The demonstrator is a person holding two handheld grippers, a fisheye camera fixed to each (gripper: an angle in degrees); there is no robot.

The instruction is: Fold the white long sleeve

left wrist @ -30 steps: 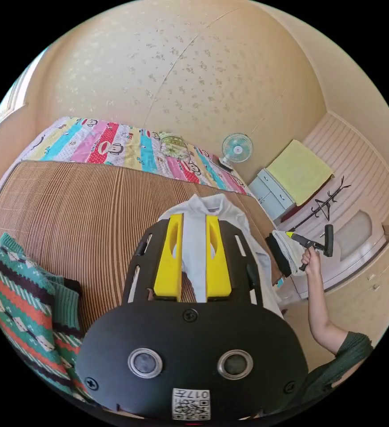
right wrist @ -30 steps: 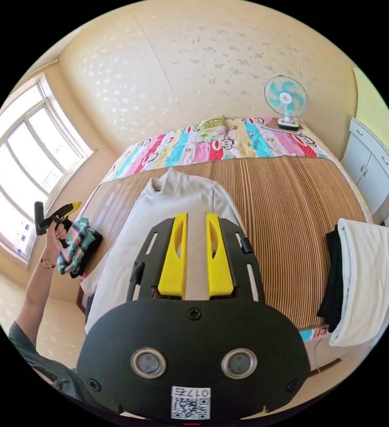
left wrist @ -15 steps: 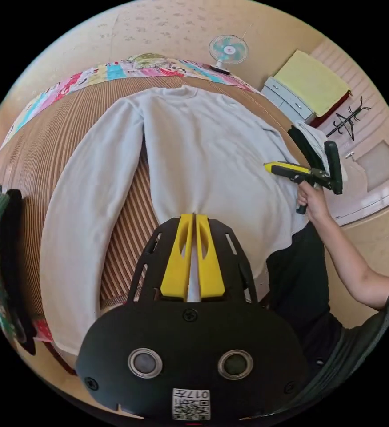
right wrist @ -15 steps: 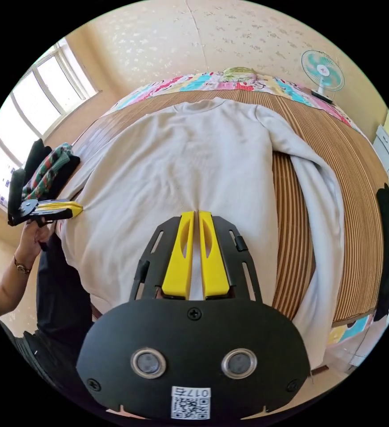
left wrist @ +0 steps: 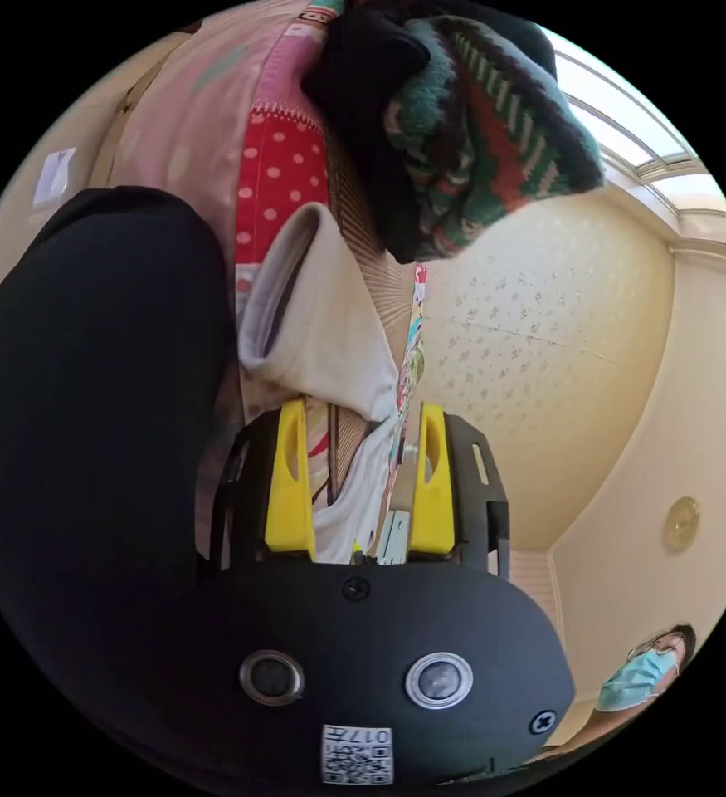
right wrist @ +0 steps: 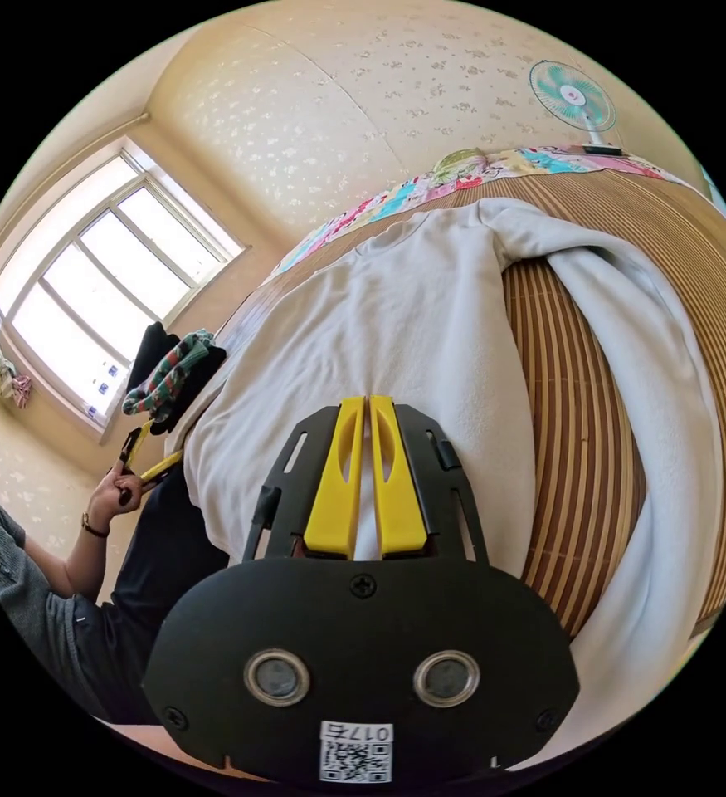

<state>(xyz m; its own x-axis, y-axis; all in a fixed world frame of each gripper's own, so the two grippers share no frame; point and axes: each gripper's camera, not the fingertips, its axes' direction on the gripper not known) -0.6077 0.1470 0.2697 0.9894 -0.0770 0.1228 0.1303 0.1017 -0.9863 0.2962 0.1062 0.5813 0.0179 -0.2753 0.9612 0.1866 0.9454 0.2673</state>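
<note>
White long sleeve [right wrist: 429,332] spread flat, front down or up not discernible, on the striped bamboo mat [right wrist: 578,365] covering the bed, collar toward the colourful patterned sheet [right wrist: 429,187] at the far end. One sleeve [right wrist: 669,398] curves along the mat and trails over the near edge; the body lies smooth with soft wrinkles near the hem. In the right gripper view, the right gripper [right wrist: 367,411] has its yellow fingers [right wrist: 339,481] drawn nearly together, pinching the hem of the shirt between them. The left gripper [right wrist: 153,461] appears at the bed's edge, held in the person's hand [right wrist: 114,494], beside a folded green patterned sweater [right wrist: 168,378]. In the left gripper view, the left gripper [left wrist: 361,419] has its fingers [left wrist: 289,481] set wide apart, with the open cuff [left wrist: 296,307] of the other sleeve hanging just beyond them and white cloth between them, not gripped. A fan [right wrist: 572,93] stands at the head of the bed.
</note>
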